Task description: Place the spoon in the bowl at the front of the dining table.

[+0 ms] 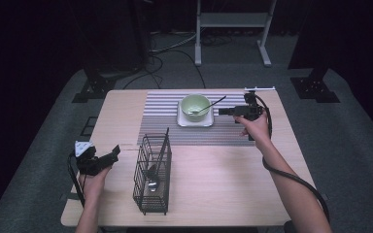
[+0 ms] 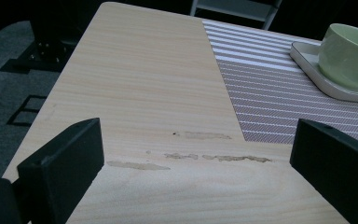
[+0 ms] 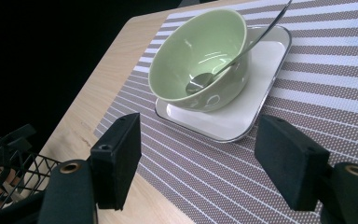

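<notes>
Spoon (image 3: 223,60) silver, slanted in pale green bowl (image 3: 200,51); right gripper (image 3: 196,163) wide, empty; left gripper (image 2: 196,172) likewise.

High view: fixed above the near edge of the table (image 1: 223,194), facing forward and down, far enough to take in the whole top and the floor beyond. Left gripper view: low and close over bare wood, facing the striped mat (image 2: 279,98). Right gripper view: close, angled down on the green bowl (image 3: 200,56). All 3 views share mat, bowl and white tray (image 3: 242,116).
</notes>
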Demonstrator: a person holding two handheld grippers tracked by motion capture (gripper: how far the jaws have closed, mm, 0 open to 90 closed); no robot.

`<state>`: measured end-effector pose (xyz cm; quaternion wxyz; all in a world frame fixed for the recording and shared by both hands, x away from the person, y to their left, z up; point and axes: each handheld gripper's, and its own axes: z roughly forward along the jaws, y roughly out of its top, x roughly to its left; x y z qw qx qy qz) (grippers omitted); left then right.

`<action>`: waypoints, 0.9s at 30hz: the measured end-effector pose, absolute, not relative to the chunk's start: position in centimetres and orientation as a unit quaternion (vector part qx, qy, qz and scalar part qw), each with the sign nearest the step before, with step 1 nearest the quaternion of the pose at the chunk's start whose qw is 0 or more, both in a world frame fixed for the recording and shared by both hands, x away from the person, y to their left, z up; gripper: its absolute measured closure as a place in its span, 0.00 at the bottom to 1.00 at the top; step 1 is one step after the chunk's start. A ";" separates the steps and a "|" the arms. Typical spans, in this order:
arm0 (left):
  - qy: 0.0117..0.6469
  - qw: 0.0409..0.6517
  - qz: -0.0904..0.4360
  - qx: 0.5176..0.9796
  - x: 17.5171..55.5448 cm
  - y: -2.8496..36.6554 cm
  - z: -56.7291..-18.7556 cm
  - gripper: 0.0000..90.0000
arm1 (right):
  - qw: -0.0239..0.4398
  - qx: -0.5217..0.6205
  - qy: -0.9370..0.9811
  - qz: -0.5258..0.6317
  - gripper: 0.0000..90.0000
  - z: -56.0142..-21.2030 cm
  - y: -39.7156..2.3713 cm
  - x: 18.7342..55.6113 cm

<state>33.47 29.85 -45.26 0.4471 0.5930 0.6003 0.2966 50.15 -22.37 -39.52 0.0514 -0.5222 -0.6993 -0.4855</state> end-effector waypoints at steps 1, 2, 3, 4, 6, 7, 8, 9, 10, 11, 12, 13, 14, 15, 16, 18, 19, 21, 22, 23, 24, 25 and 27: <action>0.600 0.448 0.297 0.592 33.5 29.8 -45.3 0.02 | 0.051 -0.521 -0.700 -0.486 0.34 -39.6 -22.3 50.1; 0.600 0.448 0.297 0.592 33.5 29.8 -45.3 0.02 | 0.051 -0.520 -0.701 -0.486 0.34 -39.6 -22.3 50.0; 0.600 0.448 0.297 0.593 33.5 29.8 -45.2 0.02 | 0.051 -0.519 -0.702 -0.485 0.34 -39.6 -22.3 49.9; 0.600 0.448 0.296 0.593 33.5 29.8 -45.2 0.02 | 0.050 -0.518 -0.703 -0.484 0.34 -39.5 -22.3 49.9; 0.600 0.447 0.296 0.594 33.5 29.8 -45.3 0.02 | 0.053 -0.517 -0.704 -0.485 0.34 -39.5 -22.3 49.8; 0.600 0.447 0.296 0.594 33.5 29.8 -45.3 0.02 | 0.054 -0.516 -0.705 -0.484 0.33 -39.5 -22.3 49.7; 0.600 0.447 0.296 0.594 33.5 29.8 -45.2 0.02 | 0.054 -0.515 -0.706 -0.483 0.33 -39.5 -22.3 49.6; 0.600 0.447 0.297 0.593 33.5 29.8 -45.2 0.02 | 0.053 -0.514 -0.708 -0.481 0.33 -39.5 -22.2 49.5; 0.600 0.448 0.296 0.593 33.5 29.8 -45.2 0.02 | 0.053 -0.512 -0.709 -0.481 0.33 -39.5 -22.2 49.4; 0.600 0.447 0.297 0.594 33.5 29.8 -45.2 0.02 | 0.053 -0.511 -0.710 -0.481 0.33 -39.5 -22.2 49.3; 0.600 0.447 0.297 0.594 33.5 29.8 -45.2 0.02 | 0.053 -0.510 -0.712 -0.480 0.33 -39.5 -22.2 49.2; 0.600 0.447 0.297 0.594 33.5 29.8 -45.3 0.02 | 0.053 -0.506 -0.713 -0.482 0.33 -39.4 -22.2 49.0; 0.600 0.447 0.297 0.594 33.5 29.8 -45.3 0.02 | 0.053 -0.506 -0.713 -0.482 0.33 -39.4 -22.2 49.0; 0.600 0.447 0.297 0.594 33.5 29.8 -45.3 0.02 | 0.053 -0.504 -0.714 -0.483 0.33 -39.4 -22.2 48.9; 0.600 0.447 0.296 0.594 33.5 29.8 -45.3 0.02 | 0.053 -0.503 -0.715 -0.483 0.33 -39.4 -22.2 48.8; 0.600 0.447 0.297 0.594 33.5 29.8 -45.2 0.02 | 0.056 -0.500 -0.717 -0.483 0.33 -39.4 -22.2 48.5; 0.600 0.448 0.297 0.593 33.5 29.8 -45.3 0.02 | 0.056 -0.498 -0.719 -0.482 0.33 -39.4 -22.2 48.4; 0.600 0.447 0.298 0.593 33.5 29.8 -45.2 0.02 | 0.052 -0.496 -0.722 -0.480 0.34 -39.4 -22.2 48.1; 0.600 0.448 0.297 0.593 33.5 29.8 -45.2 0.02 | 0.052 -0.494 -0.723 -0.480 0.34 -39.4 -22.2 48.0; 0.600 0.447 0.297 0.593 33.5 29.8 -45.2 0.02 | 0.053 -0.493 -0.724 -0.479 0.34 -39.4 -22.2 47.8; 0.600 0.447 0.297 0.593 33.5 29.8 -45.2 0.02 | 0.054 -0.492 -0.725 -0.479 0.34 -39.4 -22.2 47.7; 0.600 0.448 0.297 0.593 33.5 29.8 -45.2 0.02 | 0.056 -0.490 -0.726 -0.479 0.34 -39.4 -22.3 47.6; 0.600 0.447 0.298 0.594 33.5 29.7 -45.2 0.02 | 0.058 -0.487 -0.727 -0.480 0.34 -39.4 -22.3 47.3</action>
